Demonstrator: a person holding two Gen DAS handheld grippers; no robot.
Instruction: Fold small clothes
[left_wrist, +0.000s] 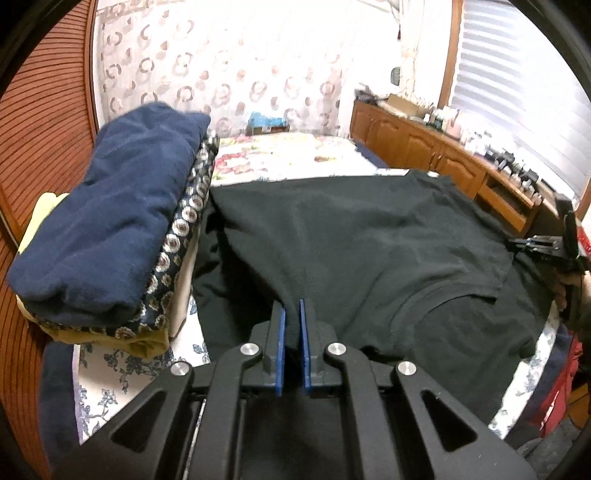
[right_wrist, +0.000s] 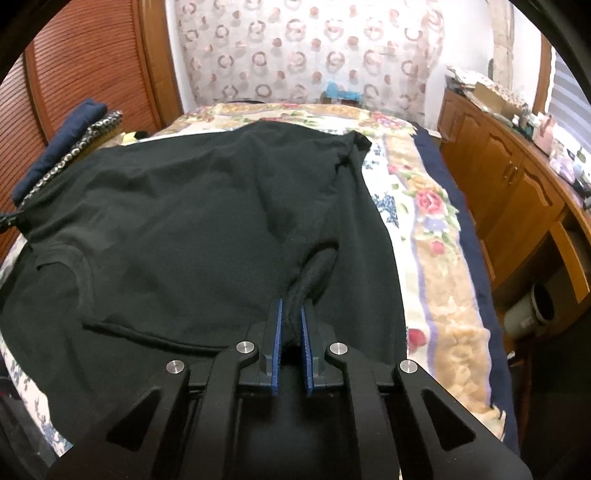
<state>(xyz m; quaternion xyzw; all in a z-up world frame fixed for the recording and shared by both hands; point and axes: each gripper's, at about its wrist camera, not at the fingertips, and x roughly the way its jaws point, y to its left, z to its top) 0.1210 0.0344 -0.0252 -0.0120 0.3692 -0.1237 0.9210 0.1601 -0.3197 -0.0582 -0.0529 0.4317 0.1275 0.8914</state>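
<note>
While both grippers (left_wrist: 291, 310) (right_wrist: 291, 310) pinch its near edge, black shirt (left_wrist: 351, 236) spans the bed (right_wrist: 436, 236).

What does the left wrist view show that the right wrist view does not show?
Only the left wrist view shows the yellow-brown garment under the folded stack and the right tool from the side. Only the right wrist view shows the grey bin beside the bed. Both show the black shirt, pinched by each tool, the navy garment on top of the stack, and the wooden cabinets.
</note>
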